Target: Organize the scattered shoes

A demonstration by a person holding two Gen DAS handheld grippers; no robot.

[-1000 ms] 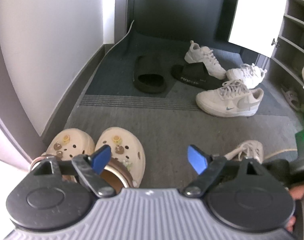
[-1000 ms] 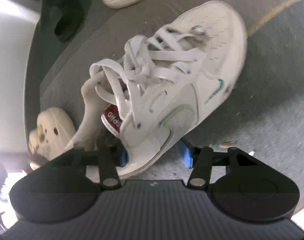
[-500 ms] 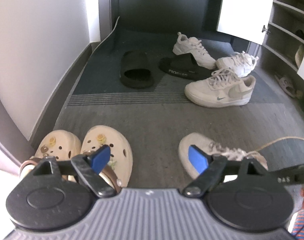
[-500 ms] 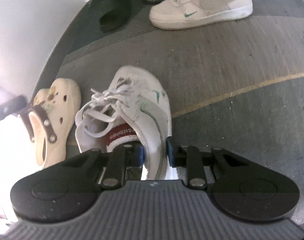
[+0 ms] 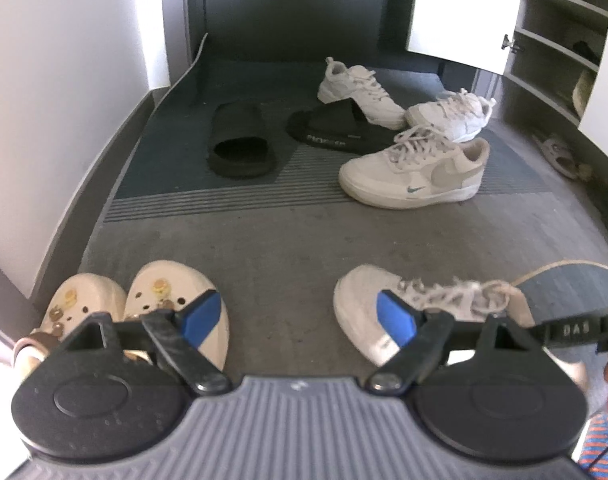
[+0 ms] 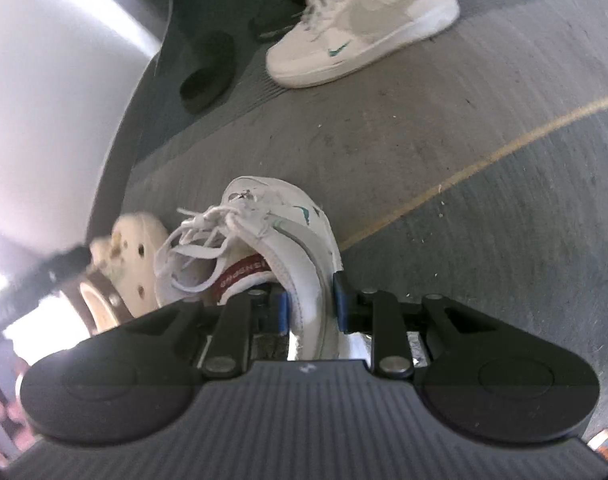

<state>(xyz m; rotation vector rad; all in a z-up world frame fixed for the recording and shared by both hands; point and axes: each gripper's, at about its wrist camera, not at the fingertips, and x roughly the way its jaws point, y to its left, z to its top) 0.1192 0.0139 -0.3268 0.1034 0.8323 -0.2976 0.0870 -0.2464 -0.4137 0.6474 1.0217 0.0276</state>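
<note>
My right gripper (image 6: 310, 310) is shut on the side wall of a white sneaker (image 6: 263, 236) with a red tongue label, holding it near its heel. That same sneaker (image 5: 368, 300) shows at the lower right of the left wrist view, toe pointing left, with the right gripper's body (image 5: 568, 296) behind it. My left gripper (image 5: 299, 318) stands open with nothing between its blue pads, over grey carpet. A pair of cream clogs (image 5: 143, 304) sits just left of it. Its mate, a white sneaker with a grey swoosh (image 5: 416, 168), lies farther off.
Two black slides (image 5: 239, 140) and two more white sneakers (image 5: 360, 88) lie on the dark mat at the back. An open shoe cabinet with shelves (image 5: 560, 40) stands at the right, a sandal (image 5: 560, 156) on the floor before it. A white wall (image 5: 63, 80) runs along the left.
The right gripper's jaws have shut on the sneaker's side and swung it round, bringing it nearer the clogs. The left gripper has drifted, still open.
</note>
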